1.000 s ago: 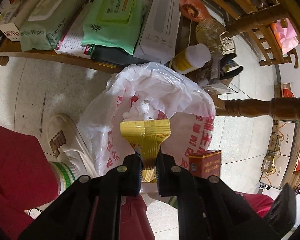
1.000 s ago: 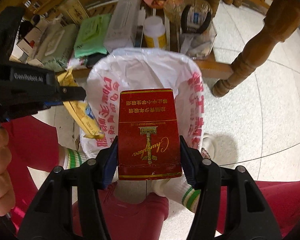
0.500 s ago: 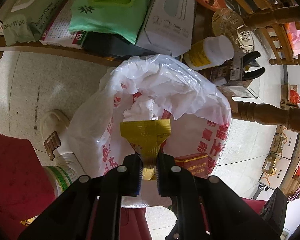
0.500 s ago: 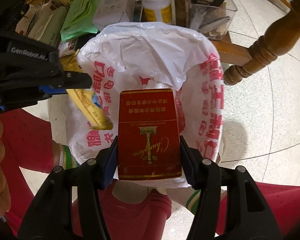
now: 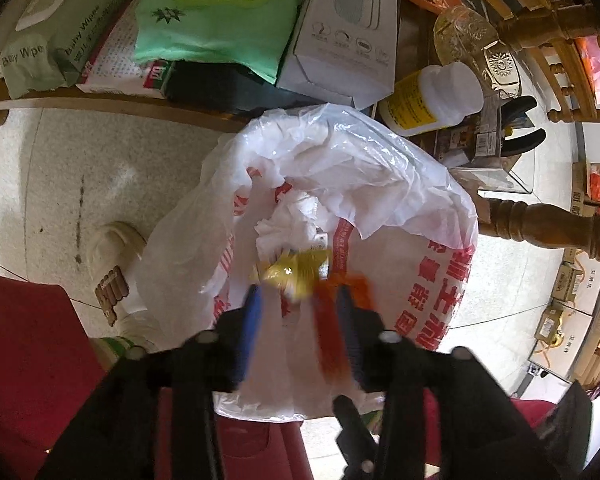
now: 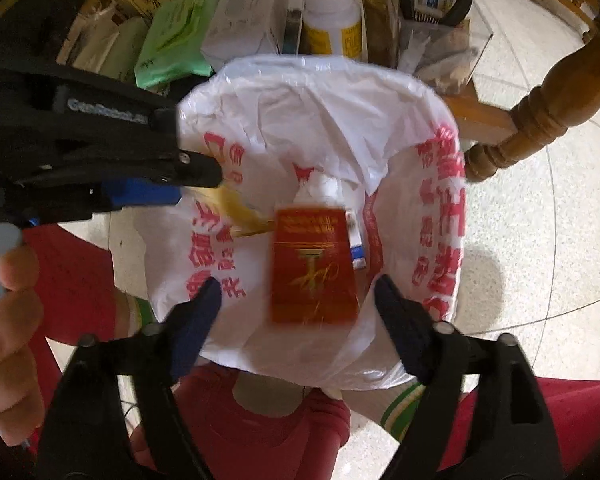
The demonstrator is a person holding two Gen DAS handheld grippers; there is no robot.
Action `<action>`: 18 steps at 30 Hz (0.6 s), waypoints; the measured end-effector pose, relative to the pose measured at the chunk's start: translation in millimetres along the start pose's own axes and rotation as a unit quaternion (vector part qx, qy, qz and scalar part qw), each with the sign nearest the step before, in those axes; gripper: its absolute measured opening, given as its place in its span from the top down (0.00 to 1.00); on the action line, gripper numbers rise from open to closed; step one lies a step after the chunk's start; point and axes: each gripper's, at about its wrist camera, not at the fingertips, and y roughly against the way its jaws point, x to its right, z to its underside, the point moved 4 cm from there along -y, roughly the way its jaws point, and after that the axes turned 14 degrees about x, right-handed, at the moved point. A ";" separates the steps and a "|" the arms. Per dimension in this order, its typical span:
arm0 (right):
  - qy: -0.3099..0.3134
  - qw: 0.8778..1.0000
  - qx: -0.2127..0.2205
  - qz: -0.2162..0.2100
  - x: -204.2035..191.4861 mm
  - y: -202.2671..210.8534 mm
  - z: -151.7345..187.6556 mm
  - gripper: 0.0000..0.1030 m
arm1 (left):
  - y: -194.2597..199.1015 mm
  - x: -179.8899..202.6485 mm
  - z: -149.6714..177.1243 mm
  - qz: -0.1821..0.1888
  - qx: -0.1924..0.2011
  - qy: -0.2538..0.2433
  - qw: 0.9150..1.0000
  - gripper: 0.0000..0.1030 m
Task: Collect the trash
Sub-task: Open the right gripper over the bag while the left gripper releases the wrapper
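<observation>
A white plastic bag with red print [image 5: 380, 184] [image 6: 432, 184] stands open on the floor with crumpled tissue [image 5: 296, 220] inside. My left gripper [image 5: 300, 304] is open above the bag's mouth; a yellow wrapper [image 5: 296, 270] [image 6: 244, 216], blurred, is loose just beyond its fingertips. My right gripper [image 6: 296, 300] is open wide over the bag; a red cigarette box [image 6: 314, 266], blurred, is free between and beyond its fingers, over the bag's opening. The left gripper also shows in the right wrist view [image 6: 172, 184], at the left.
A low wooden shelf [image 5: 100, 100] behind the bag holds wipe packs [image 5: 220, 12], a white box [image 5: 348, 32], a white-and-yellow bottle [image 5: 432, 100] and a clear box with pliers [image 6: 440, 12]. A turned table leg [image 6: 548, 96] stands to the right. Red-trousered legs and white shoes [image 5: 116, 268] flank the bag.
Both grippers have opened. The yellow wrapper has left the left gripper and the red box has left the right gripper; both are dropping toward the bag. Both grippers moved closer over the bag.
</observation>
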 end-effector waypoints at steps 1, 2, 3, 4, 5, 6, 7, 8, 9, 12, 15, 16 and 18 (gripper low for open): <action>0.003 1.000 0.001 0.000 -0.6 0.7 -0.8 0.25 | 0.1 -0.1 0.1 -0.004 -0.002 -0.002 1.000 0.51; 0.005 1.000 0.002 0.001 -1.0 1.1 -1.2 0.25 | 0.3 0.1 0.3 -0.001 -0.003 -0.001 1.000 0.46; 0.004 1.000 0.002 0.001 0.3 0.7 -1.4 0.25 | 0.9 -0.2 0.5 0.001 -0.004 0.001 1.000 0.45; 0.002 1.000 0.002 0.000 1.4 0.1 -1.0 0.25 | 0.9 -0.7 0.9 0.001 -0.006 0.003 1.000 0.43; 0.000 1.000 0.001 -0.001 2.5 -0.6 -0.7 0.25 | 1.1 -1.7 1.3 0.001 -0.008 0.006 1.000 0.43; -0.003 1.000 0.000 -0.001 4.3 -1.0 -0.5 0.25 | 1.6 -2.9 1.5 0.002 -0.010 0.009 1.000 0.43; -0.005 1.000 0.001 -0.002 5.7 -1.3 -0.7 0.25 | 2.4 -4.0 2.1 0.002 -0.010 0.010 1.000 0.42; -0.007 1.000 0.002 -0.003 6.5 -0.5 -1.3 0.25 | 3.6 -4.6 2.0 0.000 -0.010 0.011 1.000 0.41; -0.006 1.000 0.004 -0.003 7.1 0.7 -1.8 0.25 | 4.3 -4.6 2.2 -0.002 -0.010 0.011 1.000 0.40; -0.006 1.000 0.011 -0.003 5.9 5.6 -3.1 0.25 | 10.6 -3.0 2.5 -0.007 -0.001 0.005 1.000 0.37; -0.006 1.000 0.018 -0.006 4.5 12.7 -4.8 0.25 | 23.0 -0.3 2.4 -0.036 0.023 -0.014 0.999 0.33; -0.004 1.000 0.022 -0.006 3.9 15.6 -5.5 0.25 | 30.9 0.5 3.0 -0.047 0.037 -0.024 0.998 0.32; 0.000 1.000 0.031 -0.005 2.6 24.2 -6.4 0.25 | 43.6 1.2 3.8 -0.060 0.058 -0.036 0.996 0.30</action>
